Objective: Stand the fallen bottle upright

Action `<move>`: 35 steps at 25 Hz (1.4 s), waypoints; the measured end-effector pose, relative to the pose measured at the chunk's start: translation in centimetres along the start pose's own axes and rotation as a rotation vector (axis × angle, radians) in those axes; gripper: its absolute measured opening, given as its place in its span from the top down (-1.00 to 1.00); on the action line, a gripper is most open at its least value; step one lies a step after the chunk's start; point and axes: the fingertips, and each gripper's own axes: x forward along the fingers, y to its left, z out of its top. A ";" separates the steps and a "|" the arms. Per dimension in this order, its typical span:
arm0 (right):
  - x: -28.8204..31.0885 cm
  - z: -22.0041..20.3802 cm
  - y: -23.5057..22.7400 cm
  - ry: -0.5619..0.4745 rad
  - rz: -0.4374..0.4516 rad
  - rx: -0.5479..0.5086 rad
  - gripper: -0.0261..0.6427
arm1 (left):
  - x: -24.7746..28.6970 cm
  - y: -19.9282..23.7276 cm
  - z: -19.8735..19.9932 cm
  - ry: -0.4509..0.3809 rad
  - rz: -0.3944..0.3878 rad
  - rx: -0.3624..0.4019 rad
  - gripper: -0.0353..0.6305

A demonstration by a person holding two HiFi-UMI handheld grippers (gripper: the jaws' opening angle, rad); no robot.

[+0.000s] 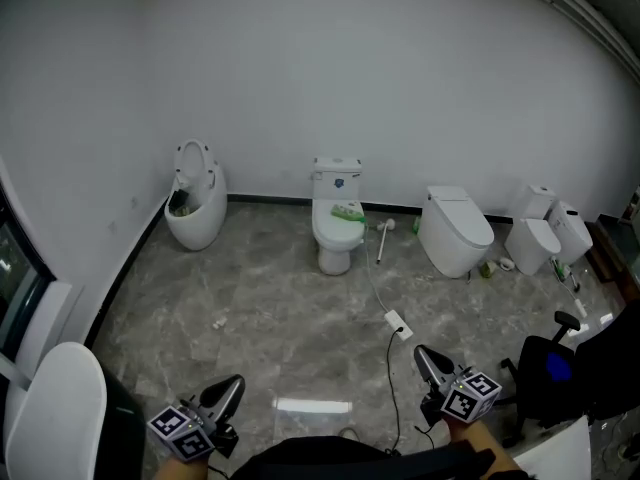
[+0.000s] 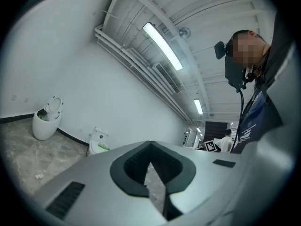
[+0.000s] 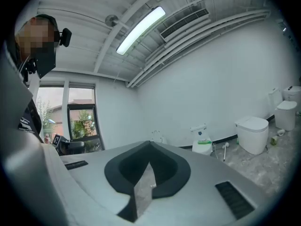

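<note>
Green bottle (image 1: 487,268), small and plastic, is on the grey marbled floor (image 1: 280,308) just beside the base of the white closed-lid toilet (image 1: 455,233) at right; it is too small to tell how it lies.

Head view: the white open floor urinal (image 1: 195,208) at left holds dark and green matter in its bowl. The white tank toilet (image 1: 337,223) at centre carries a green item (image 1: 348,211) on its seat. The left gripper (image 1: 235,381) and right gripper (image 1: 420,353) are low in the view, well apart from the bottle.

Left gripper view: the left gripper (image 2: 150,142) has its jaws closed tip to tip, with nothing between them.

Right gripper view: the right gripper (image 3: 150,142) likewise has its jaws together and empty. The green bottle (image 3: 273,139) is far off beside the closed-lid toilet (image 3: 252,133).
</note>
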 end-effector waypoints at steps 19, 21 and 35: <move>18.7 9.8 -25.2 0.057 0.080 -0.021 0.89 | 30.6 10.4 4.3 -0.038 0.036 -0.021 0.82; 21.2 9.8 -26.0 0.058 0.050 -0.034 0.89 | 32.1 13.4 5.2 -0.034 0.010 -0.031 0.83; 40.3 13.6 -26.7 -0.039 -0.141 -0.052 0.89 | 41.6 35.4 15.1 0.027 -0.203 0.001 0.82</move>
